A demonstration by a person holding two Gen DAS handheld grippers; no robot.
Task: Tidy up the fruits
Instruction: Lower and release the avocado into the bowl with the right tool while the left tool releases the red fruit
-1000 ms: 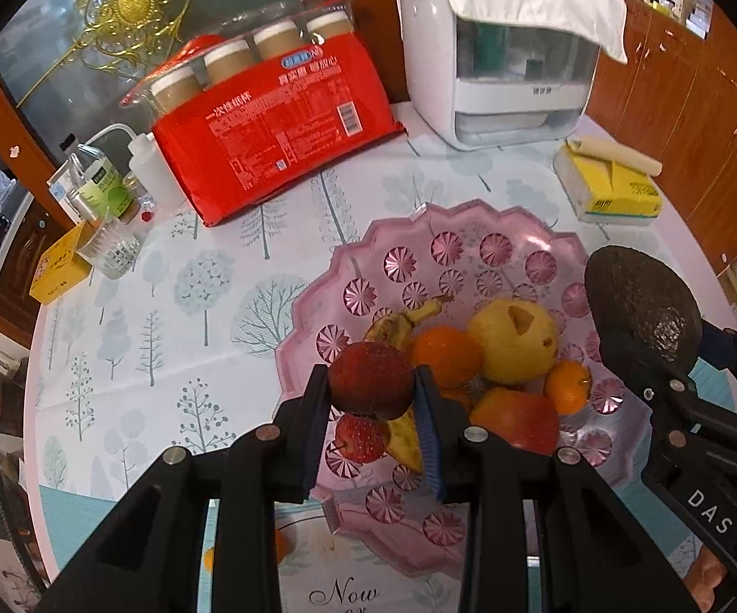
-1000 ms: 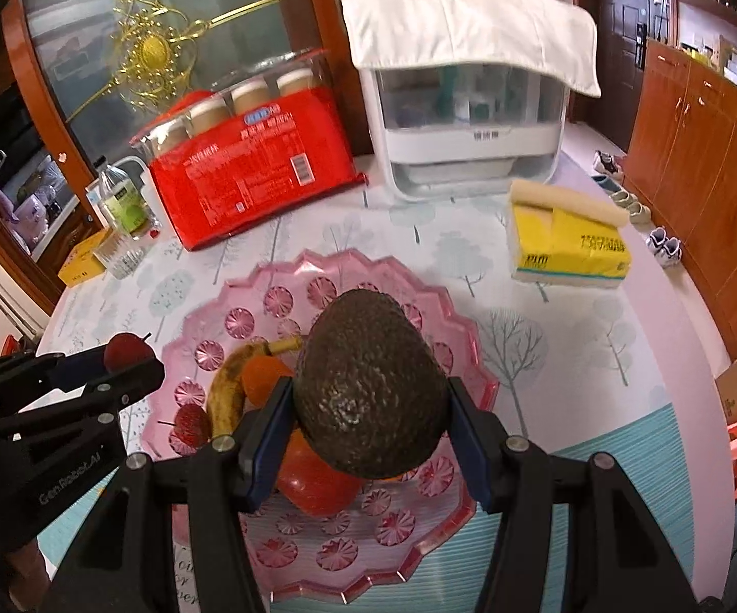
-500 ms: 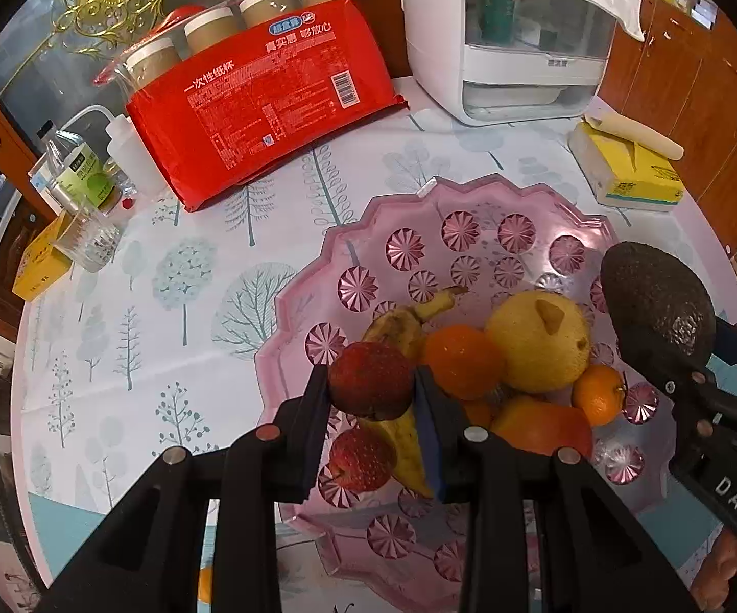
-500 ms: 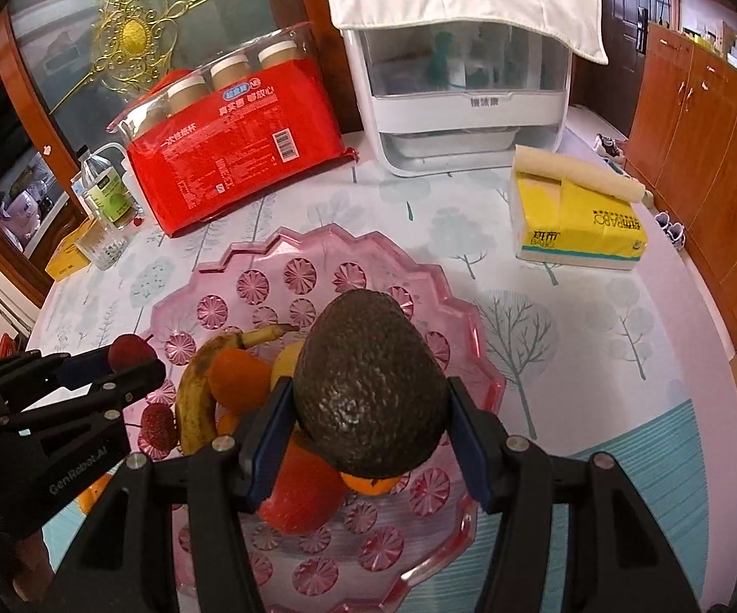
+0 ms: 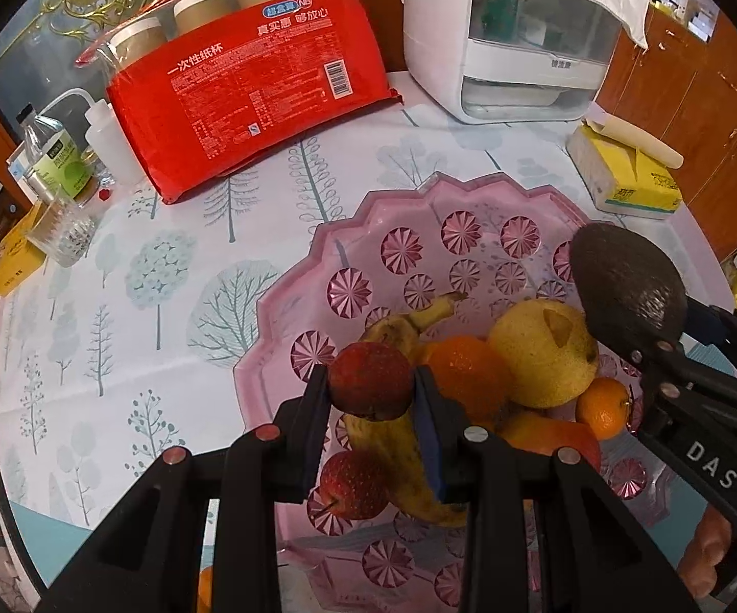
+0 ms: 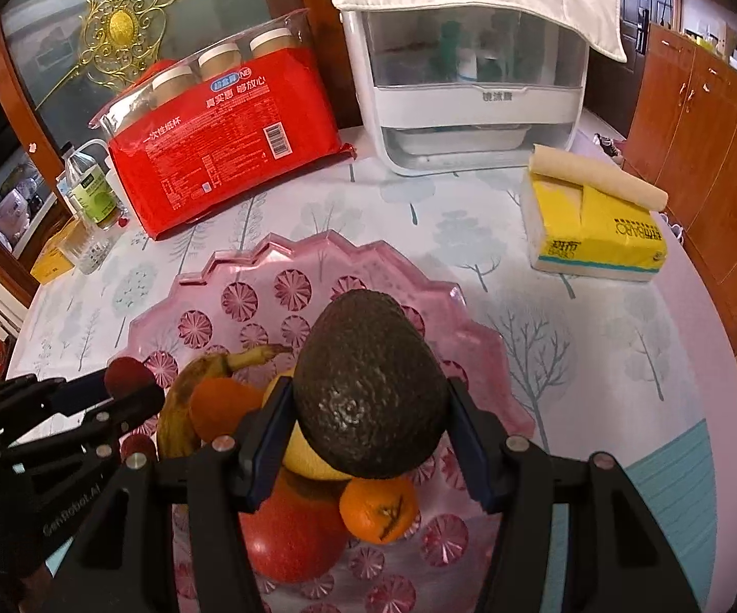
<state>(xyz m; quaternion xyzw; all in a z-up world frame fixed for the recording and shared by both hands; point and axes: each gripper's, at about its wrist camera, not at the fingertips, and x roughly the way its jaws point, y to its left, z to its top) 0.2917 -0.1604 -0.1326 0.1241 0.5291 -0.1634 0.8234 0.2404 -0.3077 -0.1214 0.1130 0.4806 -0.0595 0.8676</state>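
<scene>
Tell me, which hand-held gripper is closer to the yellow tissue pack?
Right. The right hand-held gripper, holding the avocado, hangs over the plate's side facing the yellow tissue pack. The left hand-held gripper, holding a small red fruit, is across the plate.

We see a table (image 6: 598, 357) in a tree-print cloth; on it rest a pink fruit tray (image 6: 245, 276), red cup package (image 6: 225, 163), white appliance (image 6: 470, 117) and yellow tissue pack (image 6: 598, 230).
</scene>
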